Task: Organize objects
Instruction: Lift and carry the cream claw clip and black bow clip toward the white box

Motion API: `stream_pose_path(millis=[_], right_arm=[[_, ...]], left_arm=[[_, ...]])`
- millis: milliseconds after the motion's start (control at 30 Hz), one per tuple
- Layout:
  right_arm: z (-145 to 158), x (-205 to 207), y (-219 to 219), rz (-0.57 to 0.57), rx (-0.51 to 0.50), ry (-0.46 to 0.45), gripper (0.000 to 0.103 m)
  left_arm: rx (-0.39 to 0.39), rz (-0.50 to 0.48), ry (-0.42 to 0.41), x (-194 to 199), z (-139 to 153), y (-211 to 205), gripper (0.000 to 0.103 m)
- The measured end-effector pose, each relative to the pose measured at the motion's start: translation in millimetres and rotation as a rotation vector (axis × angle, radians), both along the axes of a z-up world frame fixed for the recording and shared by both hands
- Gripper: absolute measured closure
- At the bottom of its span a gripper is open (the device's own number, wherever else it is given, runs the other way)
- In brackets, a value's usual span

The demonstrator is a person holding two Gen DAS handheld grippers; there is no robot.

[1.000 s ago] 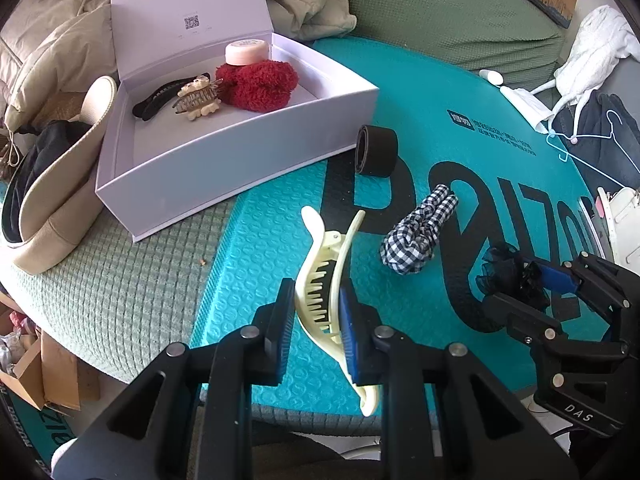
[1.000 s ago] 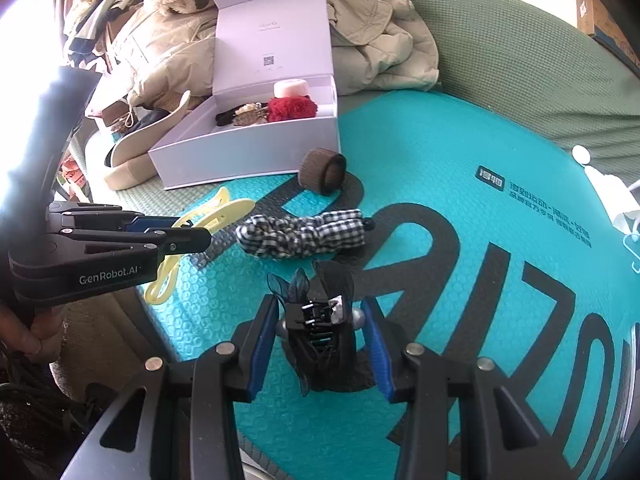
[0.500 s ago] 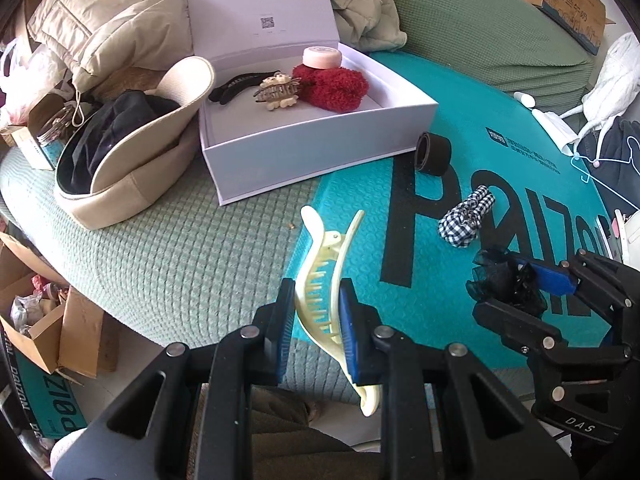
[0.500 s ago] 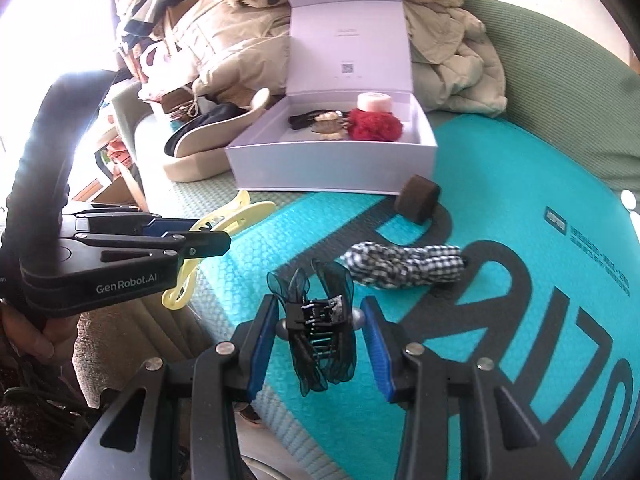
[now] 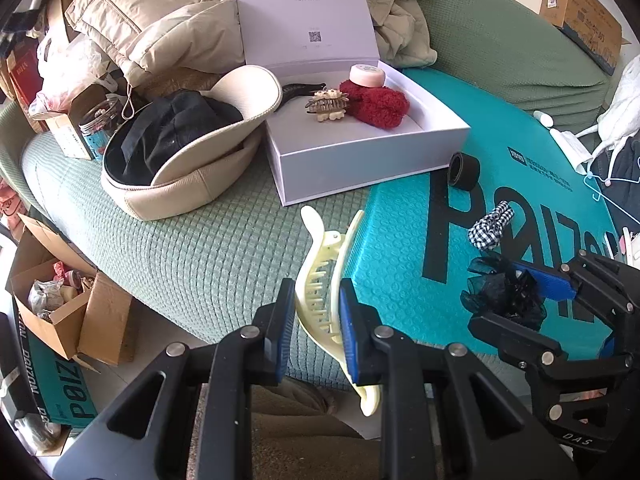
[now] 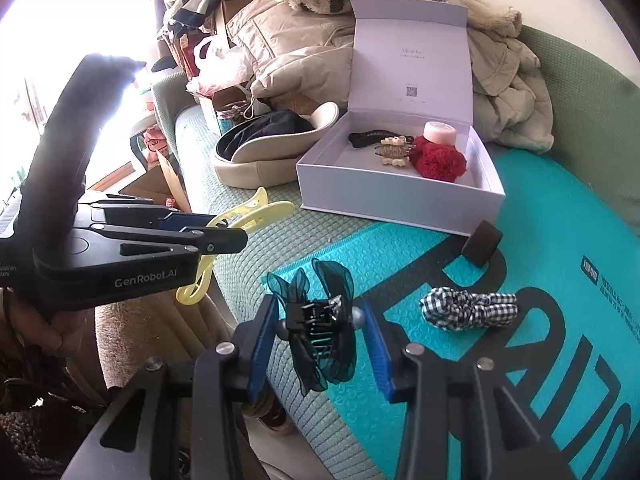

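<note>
- Pale yellow plastic, smooth and curved, forms the claw clip (image 5: 320, 284) clenched between the blue-padded fingers of the left gripper (image 5: 314, 320); its comb teeth show between the pads and its long prongs splay toward 12 o'clock.
- Sheer dark teal fabric, ruffled into bow loops, wraps the black toothed hair clip (image 6: 320, 320) that the right gripper (image 6: 320, 326) grasps, the fingers closed on its rounded grey ends.
- Both clips hang in the air over the edge of the green waffle-textured bed cover (image 5: 192, 248).
- At 12 o'clock in the left wrist view sits the white rigid box (image 5: 360, 160) with its lid standing open; inside lie a fuzzy red scrunchie (image 5: 378, 104), a round pink tin (image 5: 366, 75) touching it, a spiky beige claw clip (image 5: 328, 104) and a slim black barrette (image 5: 298, 89).
- A teal bubble-textured mailer (image 5: 400, 264) with bold black letters lies at 2 o'clock, carrying a black-and-white gingham scrunchie (image 5: 490, 226) and a dark band roll (image 5: 464, 170) just beside the box corner.
- A cream leather-like bag (image 5: 192, 184) with dark cloth in it leans against the left wall of the box at 10 o'clock.
</note>
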State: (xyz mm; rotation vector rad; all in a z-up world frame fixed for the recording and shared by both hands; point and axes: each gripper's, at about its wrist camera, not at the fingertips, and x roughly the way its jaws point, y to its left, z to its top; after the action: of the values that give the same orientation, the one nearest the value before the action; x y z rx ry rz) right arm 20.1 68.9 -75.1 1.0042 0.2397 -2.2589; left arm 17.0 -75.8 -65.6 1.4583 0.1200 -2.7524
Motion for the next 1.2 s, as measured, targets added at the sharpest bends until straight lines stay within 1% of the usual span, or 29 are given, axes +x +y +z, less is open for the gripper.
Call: stream_pose_path(millis=[200, 367, 467, 567, 700, 900, 1200], right_arm=[[11.4, -4.7, -8.2, 0.030, 0.007, 0.029, 0.060], [20.4, -13.2, -15.3, 0.049, 0.015, 0.051, 0.060], [24.8, -19.8, -18.8, 0.053, 0.019, 0.061, 0.060], [27.9, -26.2, -22.3, 0.061, 0.016, 0.060, 0.060], [27.7, -37.3, -27.9, 0.066, 0.033, 0.054, 0.060], [30.5, -57.2, -29.0, 0.057, 0.011, 0.033, 0.060], [35.8, -90.6, -35.0, 0.061, 0.008, 0.037, 0.060]], left_arm=[[0.007, -0.011, 0.007, -6.0, 10.0, -4.1, 0.083], [0.033, -0.020, -0.006, -18.1, 10.3, -7.9, 0.083], [0.031, -0.031, -0.005, -26.1, 12.2, -8.5, 0.083], [0.008, -0.039, 0.000, -35.9, 14.1, -9.2, 0.083], [0.016, -0.054, -0.005, -49.7, 14.7, -11.7, 0.083], [0.024, -0.056, -0.010, -68.4, 16.1, -16.6, 0.083], [0.024, -0.060, -0.012, -99.5, 20.1, -21.2, 0.083]])
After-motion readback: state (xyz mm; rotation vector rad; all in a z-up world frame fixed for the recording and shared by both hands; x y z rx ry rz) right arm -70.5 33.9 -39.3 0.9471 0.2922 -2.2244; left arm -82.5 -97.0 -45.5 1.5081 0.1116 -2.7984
